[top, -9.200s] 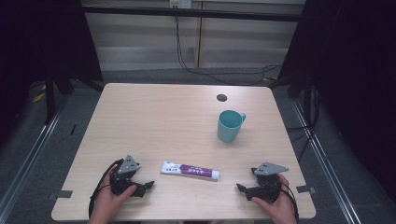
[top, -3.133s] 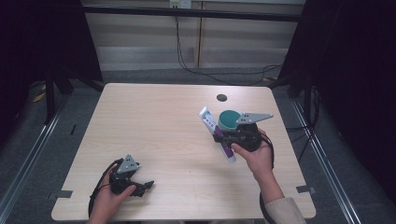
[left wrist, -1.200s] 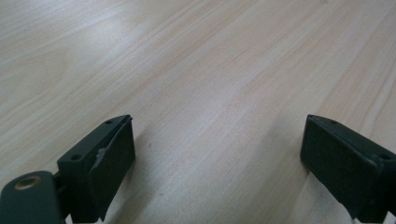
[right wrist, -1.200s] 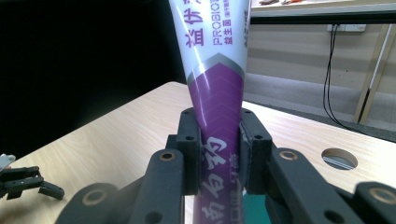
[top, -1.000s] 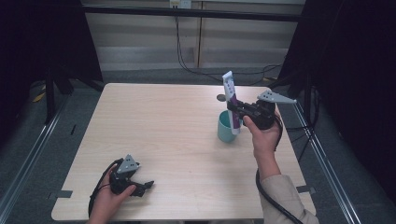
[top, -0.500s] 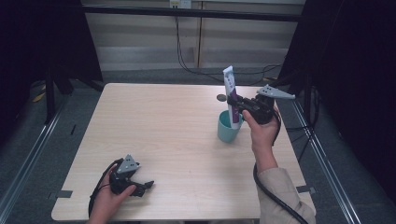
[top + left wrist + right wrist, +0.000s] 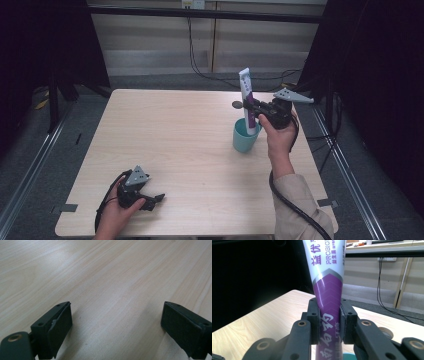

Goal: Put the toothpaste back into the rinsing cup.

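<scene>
Our right gripper (image 7: pixel 254 111) pinches the light, soft toothpaste tube (image 7: pixel 246 95) at mid-body, upright above the cup (image 7: pixel 245 137); we judge firmer hold near the cap.

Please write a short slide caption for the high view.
Right gripper holds toothpaste tube upright over teal cup.

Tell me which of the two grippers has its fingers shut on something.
The right gripper: its fingers clamp the purple-and-white toothpaste tube upright over the teal cup. The left gripper rests near the table's front edge, fingers apart, holding nothing.
</scene>
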